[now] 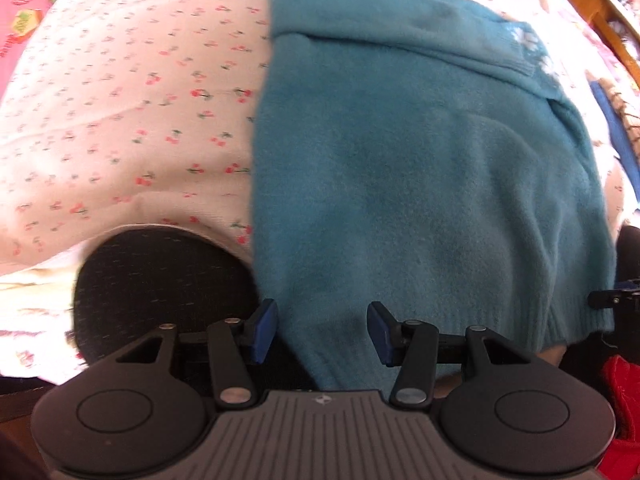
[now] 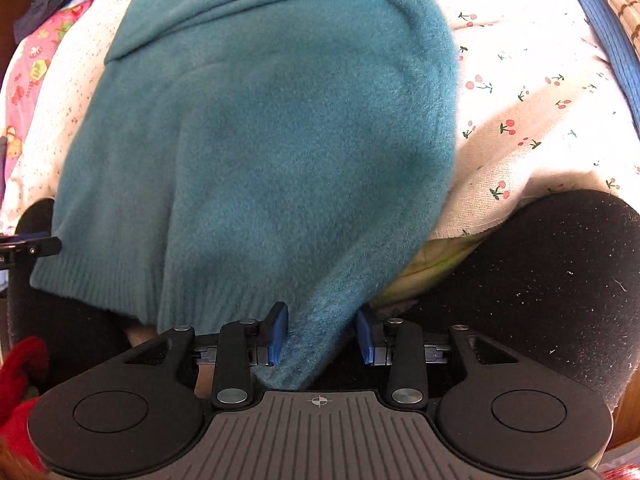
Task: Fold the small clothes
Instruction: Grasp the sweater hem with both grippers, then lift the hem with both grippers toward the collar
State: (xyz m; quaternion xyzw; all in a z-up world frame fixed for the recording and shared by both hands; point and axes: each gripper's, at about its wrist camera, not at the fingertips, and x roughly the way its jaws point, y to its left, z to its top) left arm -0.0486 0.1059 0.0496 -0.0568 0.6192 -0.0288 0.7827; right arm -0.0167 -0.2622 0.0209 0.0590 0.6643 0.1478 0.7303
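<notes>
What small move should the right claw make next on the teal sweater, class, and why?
Probably close on the hem. The teal sweater lies partly folded on the cherry-print sheet, its near corner hanging between the right claw's blue pads, which do not visibly pinch it; gripping allows the next fold.

Your sweater is a fuzzy teal knit, folded into a tall block with the sleeves tucked across its upper part (white pattern shows near the collar). It lies flat on the sheet, its ribbed hem nearest you and hanging past the sheet's edge. One hem corner droops lower than the rest.
</notes>
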